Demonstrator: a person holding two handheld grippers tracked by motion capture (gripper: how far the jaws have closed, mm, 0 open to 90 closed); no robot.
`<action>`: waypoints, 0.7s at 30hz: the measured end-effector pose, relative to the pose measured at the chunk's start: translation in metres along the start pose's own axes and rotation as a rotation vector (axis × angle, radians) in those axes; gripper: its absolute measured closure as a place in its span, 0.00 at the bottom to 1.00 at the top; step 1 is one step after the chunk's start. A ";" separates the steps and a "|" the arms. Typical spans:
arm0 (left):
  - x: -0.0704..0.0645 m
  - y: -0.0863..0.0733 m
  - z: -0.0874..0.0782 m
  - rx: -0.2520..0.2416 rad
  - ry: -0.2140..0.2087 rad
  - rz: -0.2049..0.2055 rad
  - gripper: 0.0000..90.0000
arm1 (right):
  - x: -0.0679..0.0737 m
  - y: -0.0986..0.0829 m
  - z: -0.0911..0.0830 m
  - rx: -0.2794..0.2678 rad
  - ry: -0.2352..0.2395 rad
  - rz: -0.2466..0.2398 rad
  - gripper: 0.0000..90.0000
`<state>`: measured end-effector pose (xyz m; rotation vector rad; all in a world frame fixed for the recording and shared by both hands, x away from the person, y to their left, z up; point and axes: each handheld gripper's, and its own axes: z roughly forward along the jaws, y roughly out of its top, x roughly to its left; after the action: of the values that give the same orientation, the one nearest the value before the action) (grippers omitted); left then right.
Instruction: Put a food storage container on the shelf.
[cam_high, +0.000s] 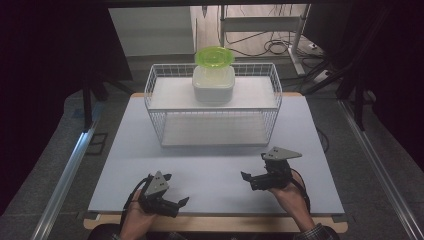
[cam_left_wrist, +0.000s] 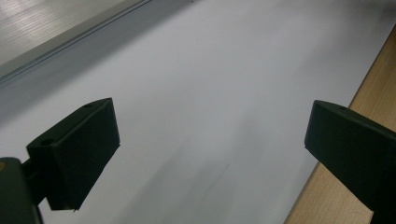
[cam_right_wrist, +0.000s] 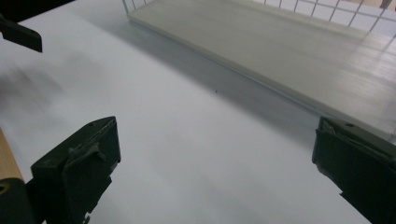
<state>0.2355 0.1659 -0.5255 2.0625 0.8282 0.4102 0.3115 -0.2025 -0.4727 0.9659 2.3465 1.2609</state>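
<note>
Both grippers rest low at the near edge of the board (cam_high: 215, 170), left gripper (cam_high: 172, 192) and right gripper (cam_high: 252, 172) with jaws wide apart, empty. Tub (cam_high: 213, 84) with green lid (cam_high: 214, 56) sits far, on the rack's (cam_high: 160, 100) upper shelf, likely the next reach

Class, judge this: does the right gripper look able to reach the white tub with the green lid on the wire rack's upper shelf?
Probably yes: the right gripper is open, the white tub sits uncovered on the wire rack, so approach from above looks free.
</note>
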 end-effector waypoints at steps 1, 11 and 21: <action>0.000 0.000 0.000 0.001 0.000 0.001 0.03 | 0.000 -0.002 0.000 0.004 -0.002 0.003 0.01; 0.000 0.000 0.001 0.007 0.003 0.001 0.03 | -0.001 -0.020 -0.003 0.041 -0.018 0.012 0.01; 0.000 -0.001 0.002 0.022 0.008 0.004 0.03 | 0.000 -0.037 -0.001 0.103 -0.034 0.012 0.01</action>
<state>0.2364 0.1648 -0.5276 2.0841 0.8367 0.4130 0.2952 -0.2176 -0.5024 1.0258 2.4031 1.1286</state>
